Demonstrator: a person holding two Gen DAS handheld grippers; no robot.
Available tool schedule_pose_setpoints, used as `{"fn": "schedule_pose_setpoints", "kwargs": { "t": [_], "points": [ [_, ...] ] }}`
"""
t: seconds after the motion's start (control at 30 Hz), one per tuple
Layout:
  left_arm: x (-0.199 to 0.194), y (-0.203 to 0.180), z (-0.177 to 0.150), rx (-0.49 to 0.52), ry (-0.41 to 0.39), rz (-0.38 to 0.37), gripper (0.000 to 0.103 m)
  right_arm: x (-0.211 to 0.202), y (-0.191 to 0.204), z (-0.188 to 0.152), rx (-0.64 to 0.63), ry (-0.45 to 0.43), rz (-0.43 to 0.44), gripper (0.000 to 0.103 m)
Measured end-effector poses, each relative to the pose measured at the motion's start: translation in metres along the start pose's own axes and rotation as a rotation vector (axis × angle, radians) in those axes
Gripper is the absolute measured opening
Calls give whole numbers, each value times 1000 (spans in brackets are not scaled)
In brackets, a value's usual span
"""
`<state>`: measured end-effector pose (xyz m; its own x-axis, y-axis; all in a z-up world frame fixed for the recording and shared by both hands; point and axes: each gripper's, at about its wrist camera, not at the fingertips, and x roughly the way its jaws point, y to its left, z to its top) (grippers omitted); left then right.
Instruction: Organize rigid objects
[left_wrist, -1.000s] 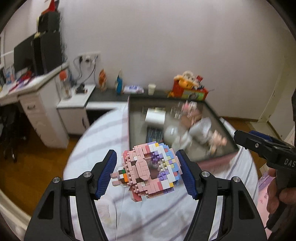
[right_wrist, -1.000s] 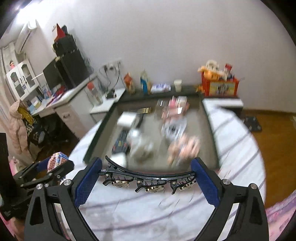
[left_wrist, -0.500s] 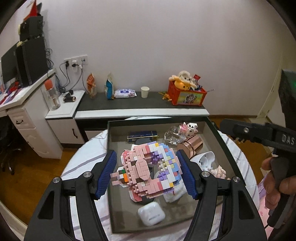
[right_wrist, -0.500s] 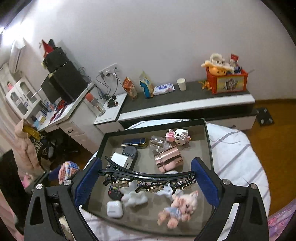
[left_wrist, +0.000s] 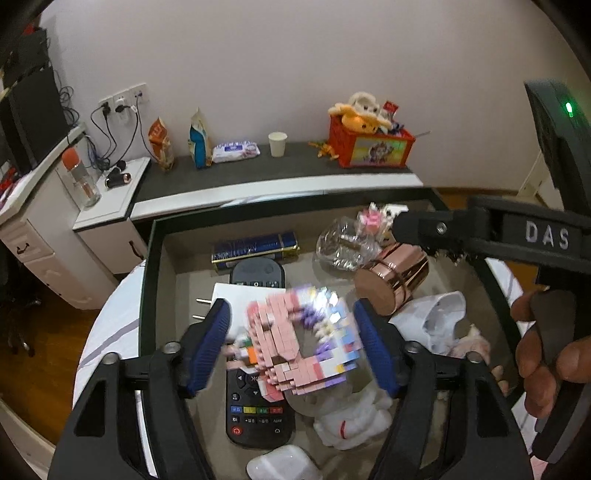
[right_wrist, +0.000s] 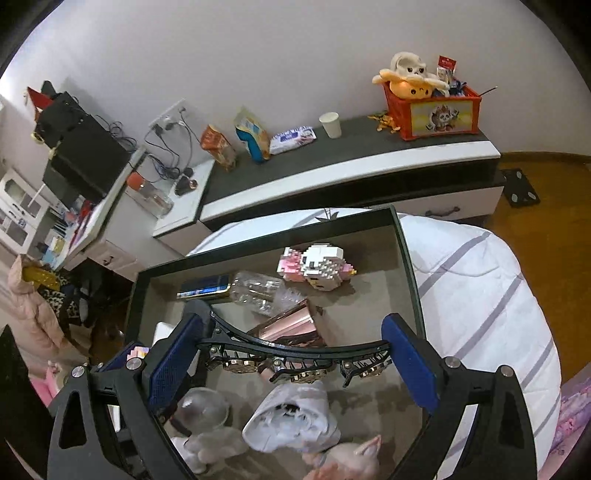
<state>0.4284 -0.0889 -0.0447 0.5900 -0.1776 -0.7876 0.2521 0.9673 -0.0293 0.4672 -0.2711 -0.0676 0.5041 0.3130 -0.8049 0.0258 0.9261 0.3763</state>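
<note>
"Pink brick model (left_wrist: 295, 339) sits between the jaws of my left hand-held gripper (left_wrist: 291, 312), over the middle of the tray (left_wrist: 147, 277). Those jaws have just been opening; there's daylight beside the left pad and the model is blurred, so I judge it's loose, not pinched."

"What's below it?"

"A black remote control (left_wrist: 258, 406), lying lengthwise from the tray's near edge toward its far edge. A rose-gold cup (left_wrist: 395, 284) lies on its side just right of centre."

"And your right?"

"My right hand-held gripper (right_wrist: 291, 325) stands wide but full: a black hair clip (right_wrist: 295, 350) spans pad to pad. Its long axis runs across the jaws, roughly parallel to the tray's near edge. It hangs over the near half of the tray, above a white cloth piece (right_wrist: 291, 417)."

"Which hand is nearer free floor?"

"The right one, I'd say. Bare tray floor shows along the right wall, past the cup. The far right corner has a small brick figure (right_wrist: 317, 266), the far left a blue box (right_wrist: 203, 286)."

"Risks?"

"The clip is long. Set crosswise by the right wall it may ride up on the rim, so I'd turn it along that wall. The bed (right_wrist: 480, 295) lies beyond the rim."
</note>
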Motion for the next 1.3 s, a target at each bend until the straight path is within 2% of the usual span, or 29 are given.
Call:
{"fn": "schedule_pose_setpoints", "kwargs": {
  "t": [0.07, 0.13, 0.2, 0.33, 0.57, 0.77, 0.93, 1.17, 1.3],
  "points": [
    [-1, -1, -1, 9, -5, 15, 97, 4, 1, -1, 4, 10, -18, 99],
    [-6, -2, -2, 19, -20, 24, 101, 4, 3, -2, 10, 20, -15, 103],
    [-12, -2, -4, 28, -23, 23, 102, 2, 4, -4, 15, 17, -40, 103],
    [-29, -1, -10, 27, -48, 45, 102, -11, 2, -6, 55, -11, -15, 103],
    [-88, 14, -34, -49, -138, 79, 102, -71, 21, -27, 20, -112, 22, 103],
    [-155, 19, -68, -87, -210, 100, 103, -138, 47, -80, -58, -202, 0, 103],
    [-213, 11, -109, -95, -259, 86, 103, -190, 65, -139, -144, -288, -82, 103],
    [-273, -3, -164, -116, -315, 85, 103, -241, 84, -212, -252, -382, -203, 103],
    [-302, -8, -196, -139, -348, 90, 103, -263, 92, -252, -292, -417, -217, 103]
  ]
}}
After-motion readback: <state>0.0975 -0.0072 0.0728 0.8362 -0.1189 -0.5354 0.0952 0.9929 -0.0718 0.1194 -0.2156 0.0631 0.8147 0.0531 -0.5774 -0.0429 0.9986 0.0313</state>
